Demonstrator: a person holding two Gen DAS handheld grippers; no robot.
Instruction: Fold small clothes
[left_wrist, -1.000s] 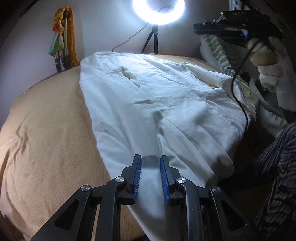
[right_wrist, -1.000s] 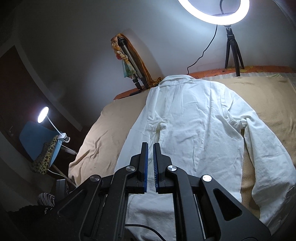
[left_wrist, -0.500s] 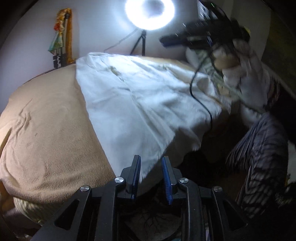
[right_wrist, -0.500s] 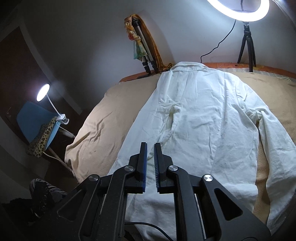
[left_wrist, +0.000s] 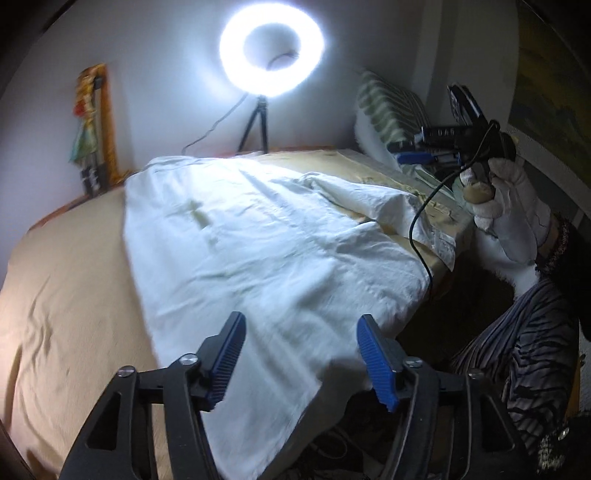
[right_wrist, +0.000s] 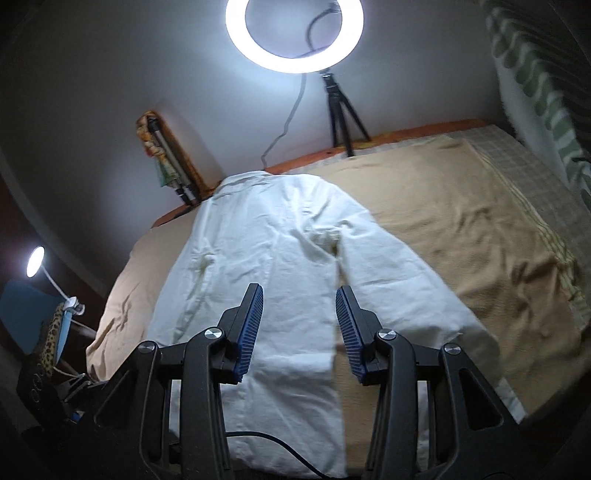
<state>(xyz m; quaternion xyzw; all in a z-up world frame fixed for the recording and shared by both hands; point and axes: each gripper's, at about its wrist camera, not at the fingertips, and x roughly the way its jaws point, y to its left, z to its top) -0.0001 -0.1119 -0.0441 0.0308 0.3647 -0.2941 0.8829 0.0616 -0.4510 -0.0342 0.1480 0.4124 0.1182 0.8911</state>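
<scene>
A white long-sleeved shirt (left_wrist: 258, 251) lies spread flat on the tan bed cover (left_wrist: 66, 295), collar toward the far wall; it also shows in the right wrist view (right_wrist: 266, 258), with one sleeve (right_wrist: 399, 284) lying out to the right. My left gripper (left_wrist: 301, 356) is open and empty, above the shirt's near hem. My right gripper (right_wrist: 299, 326) is open and empty, above the lower body of the shirt. In the left wrist view the right gripper (left_wrist: 443, 146) shows held in a white-gloved hand (left_wrist: 513, 210) at the bed's right side.
A lit ring light (right_wrist: 295, 29) on a small tripod (right_wrist: 343, 114) stands at the bed's far edge. A folded tripod with coloured cloth (right_wrist: 166, 162) leans on the wall. A striped pillow (left_wrist: 391, 110) lies far right. A desk lamp (right_wrist: 35, 260) and blue chair (right_wrist: 26, 317) stand left of the bed.
Both grippers have opened wide from nearly shut. The left gripper has come back up over the shirt's hem. The right gripper has swung right, toward the sleeve.
</scene>
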